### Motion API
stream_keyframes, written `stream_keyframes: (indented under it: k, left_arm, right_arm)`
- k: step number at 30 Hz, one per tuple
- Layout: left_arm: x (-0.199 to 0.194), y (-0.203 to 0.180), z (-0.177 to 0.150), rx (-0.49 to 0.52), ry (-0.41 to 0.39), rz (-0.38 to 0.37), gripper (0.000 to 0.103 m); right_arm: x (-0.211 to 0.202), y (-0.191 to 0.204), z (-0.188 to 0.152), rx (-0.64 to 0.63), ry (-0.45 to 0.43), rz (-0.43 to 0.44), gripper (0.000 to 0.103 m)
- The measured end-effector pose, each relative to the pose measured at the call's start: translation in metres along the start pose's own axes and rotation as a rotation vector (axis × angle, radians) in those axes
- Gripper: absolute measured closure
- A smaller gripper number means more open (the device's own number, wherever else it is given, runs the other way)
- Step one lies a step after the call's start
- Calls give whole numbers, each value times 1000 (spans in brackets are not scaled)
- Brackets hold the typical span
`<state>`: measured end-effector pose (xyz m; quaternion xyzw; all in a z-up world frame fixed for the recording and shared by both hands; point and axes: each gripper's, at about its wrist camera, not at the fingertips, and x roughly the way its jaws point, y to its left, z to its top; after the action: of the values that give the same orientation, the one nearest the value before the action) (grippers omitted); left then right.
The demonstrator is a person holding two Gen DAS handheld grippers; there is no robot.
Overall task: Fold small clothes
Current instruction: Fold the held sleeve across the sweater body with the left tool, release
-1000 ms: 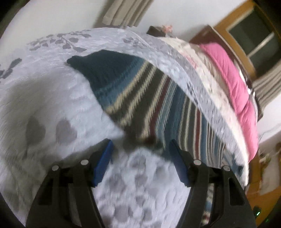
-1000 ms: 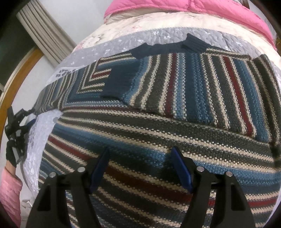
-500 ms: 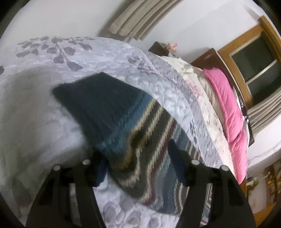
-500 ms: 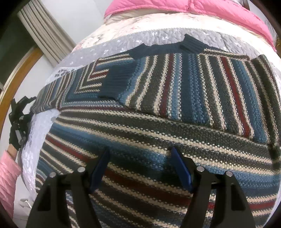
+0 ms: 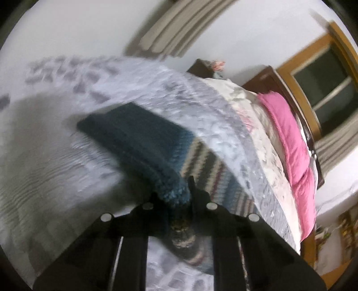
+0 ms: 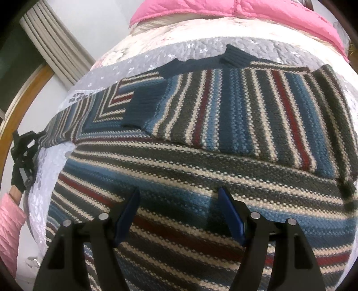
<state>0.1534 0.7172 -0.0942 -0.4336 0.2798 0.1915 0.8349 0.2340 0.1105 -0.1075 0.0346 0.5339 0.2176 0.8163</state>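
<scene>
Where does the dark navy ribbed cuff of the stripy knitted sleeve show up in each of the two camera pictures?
Left wrist view: the dark navy ribbed cuff fills the centre, its near end pinched between the left gripper fingers.
Right wrist view: barely visible at the far left edge, where the left gripper meets the sleeve.
Shared landmark: the pink quilted blanket.

A bed (image 5: 223, 125) fills the room, covered by a pale grey quilt (image 5: 201, 116) with a leaf print. A pink duvet (image 5: 290, 143) lies bunched against the dark wooden headboard (image 5: 264, 76). White walls (image 5: 78, 29) rise behind, with beige curtains (image 5: 179, 26) and a wood-framed window (image 5: 324, 78), dark outside.
</scene>
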Motion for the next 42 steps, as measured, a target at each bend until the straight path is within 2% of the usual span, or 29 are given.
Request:
stream_keyframes:
  k: [5, 11, 19, 28, 35, 42]
  left_arm:
    - [-21, -62, -16, 153, -33, -78, 93]
    - [-34, -143, -54, 315, -20, -175, 93]
    - [-26, -229, -130, 435, 80, -311, 94]
    - [5, -301, -221, 501, 213, -421, 94]
    - [31, -336, -277, 547, 290, -441, 94]
    - [74, -335, -316, 570, 381, -374, 94]
  right_arm:
    - [-13, -9, -5, 19, -25, -6, 30]
    - [-29, -18, -14, 20, -52, -28, 30]
    - [-49, -39, -27, 47, -80, -57, 30]
    - [-63, -66, -41, 79, -94, -81, 30]
    - [-59, -75, -48, 76, -84, -90, 30]
    - [-55, -82, -53, 99, -79, -71, 30]
